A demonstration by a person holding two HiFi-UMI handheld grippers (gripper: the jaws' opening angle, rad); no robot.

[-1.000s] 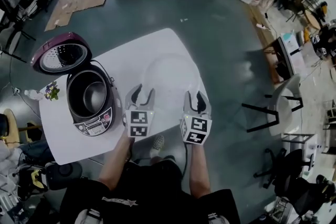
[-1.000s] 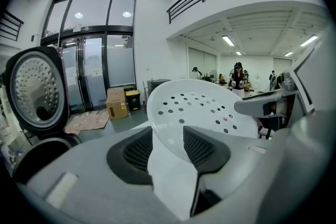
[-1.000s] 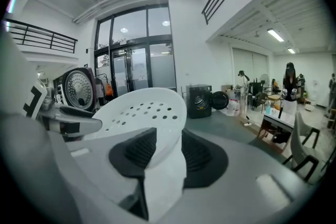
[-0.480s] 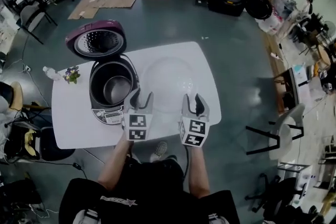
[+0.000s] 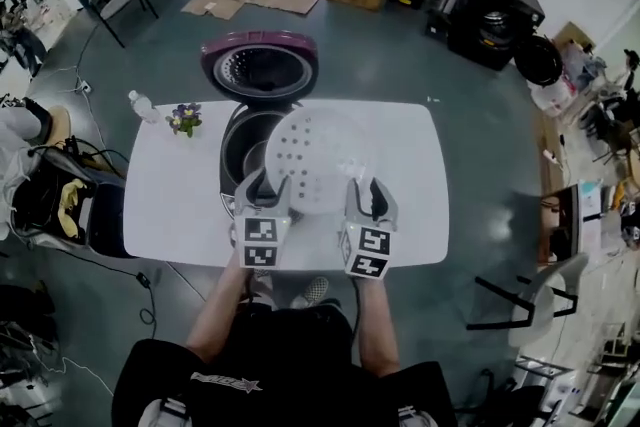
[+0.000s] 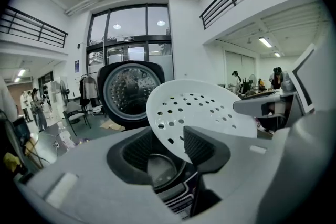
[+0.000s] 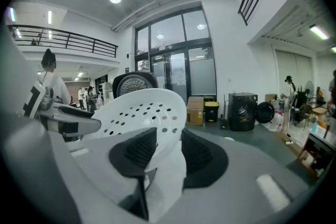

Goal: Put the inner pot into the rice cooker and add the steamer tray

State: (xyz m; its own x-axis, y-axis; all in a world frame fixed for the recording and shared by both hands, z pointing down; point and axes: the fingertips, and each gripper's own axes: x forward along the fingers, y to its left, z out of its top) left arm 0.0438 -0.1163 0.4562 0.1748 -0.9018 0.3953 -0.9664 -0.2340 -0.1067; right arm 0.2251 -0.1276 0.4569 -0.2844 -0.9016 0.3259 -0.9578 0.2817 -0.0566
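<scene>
2 claws point(image 5: 268, 183) point(image 5: 371, 190) abreast on steamer tray point(image 5: 310, 155)

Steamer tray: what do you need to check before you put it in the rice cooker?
1. Lid open: ok, it is tipped back.
2. Inner pot inside the rice cooker: ok.
3. Left tool grips the steamer tray: ok, the rim is between its jaws.
4. Right tool grips the tray: ok, it clamps the opposite rim.
5. Tray lined up over the pot: not ok, in the head view it covers only the pot's right part.
6. Flowers out of the way: ok, they stand apart from the cooker on its left.
</scene>
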